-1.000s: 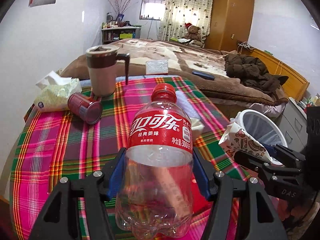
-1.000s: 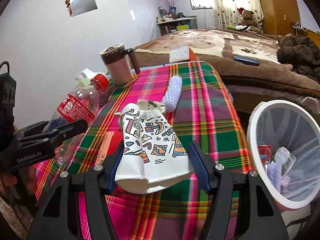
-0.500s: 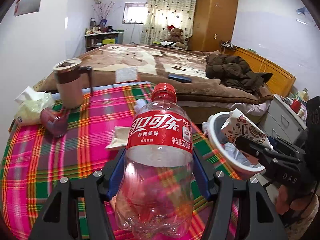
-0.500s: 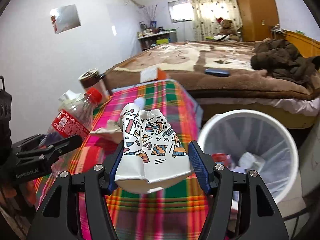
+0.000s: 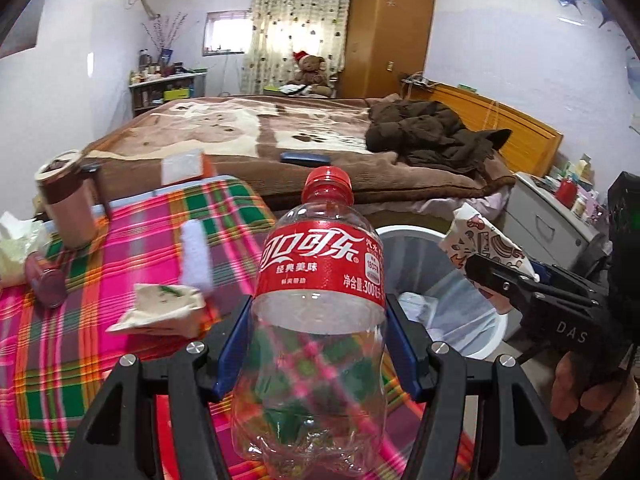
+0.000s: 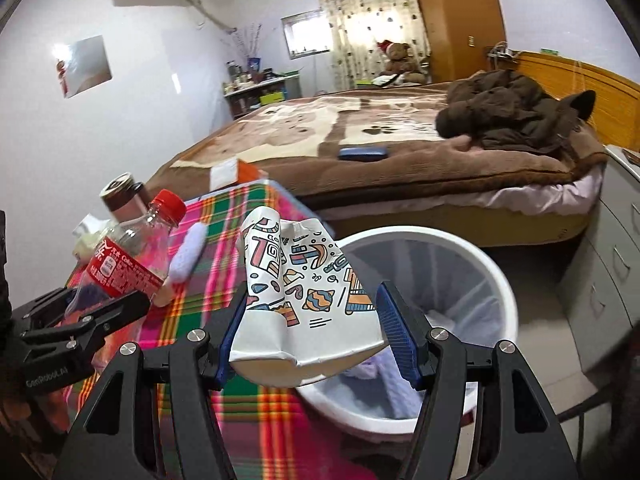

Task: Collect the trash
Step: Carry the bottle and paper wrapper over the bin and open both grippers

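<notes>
Now, from the left view, the left gripper [image 5: 320, 340] jaws squeeze an empty bottle [image 5: 320, 280] above the desk [image 5: 60, 360]; a wrapper [image 5: 160, 306] waits there. From the right view, the right gripper [image 6: 310, 332] jaws clamp a crushed cup [image 6: 304, 296] beside the bin [image 6: 500, 280], which already holds trash.

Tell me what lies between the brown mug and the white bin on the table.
In the left wrist view, between the brown mug and the white bin lie a white brush and a crumpled paper scrap on the plaid cloth.
</notes>
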`<move>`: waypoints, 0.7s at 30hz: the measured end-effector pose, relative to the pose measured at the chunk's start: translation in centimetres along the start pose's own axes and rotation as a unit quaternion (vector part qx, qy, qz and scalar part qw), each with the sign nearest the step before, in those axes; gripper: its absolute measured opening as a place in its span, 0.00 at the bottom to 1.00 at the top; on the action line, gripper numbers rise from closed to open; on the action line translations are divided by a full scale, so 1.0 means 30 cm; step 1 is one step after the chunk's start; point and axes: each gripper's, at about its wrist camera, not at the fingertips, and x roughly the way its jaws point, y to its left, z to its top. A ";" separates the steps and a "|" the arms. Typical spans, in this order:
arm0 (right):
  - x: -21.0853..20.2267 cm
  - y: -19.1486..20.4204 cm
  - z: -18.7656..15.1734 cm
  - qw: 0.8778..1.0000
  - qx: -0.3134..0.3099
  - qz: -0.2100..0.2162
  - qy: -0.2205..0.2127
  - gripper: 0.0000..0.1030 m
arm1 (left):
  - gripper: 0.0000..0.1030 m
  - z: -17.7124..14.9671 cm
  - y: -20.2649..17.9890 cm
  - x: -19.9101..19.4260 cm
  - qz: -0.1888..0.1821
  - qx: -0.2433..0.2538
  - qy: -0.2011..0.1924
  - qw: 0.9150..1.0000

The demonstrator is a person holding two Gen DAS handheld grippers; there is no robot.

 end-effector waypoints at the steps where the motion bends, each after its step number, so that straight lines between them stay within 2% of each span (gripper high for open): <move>1: -0.003 -0.009 0.001 1.000 0.002 -0.004 -0.001 0.62 | 0.63 0.005 -0.021 0.014 -0.005 0.003 0.002 1.000; 10: 0.042 -0.133 0.005 0.999 0.021 -0.045 0.020 0.62 | 0.63 0.020 -0.154 0.133 -0.038 0.019 0.024 0.999; 21: 0.074 -0.246 -0.004 0.996 0.029 -0.071 0.044 0.62 | 0.63 0.029 -0.272 0.235 -0.043 0.040 0.044 0.997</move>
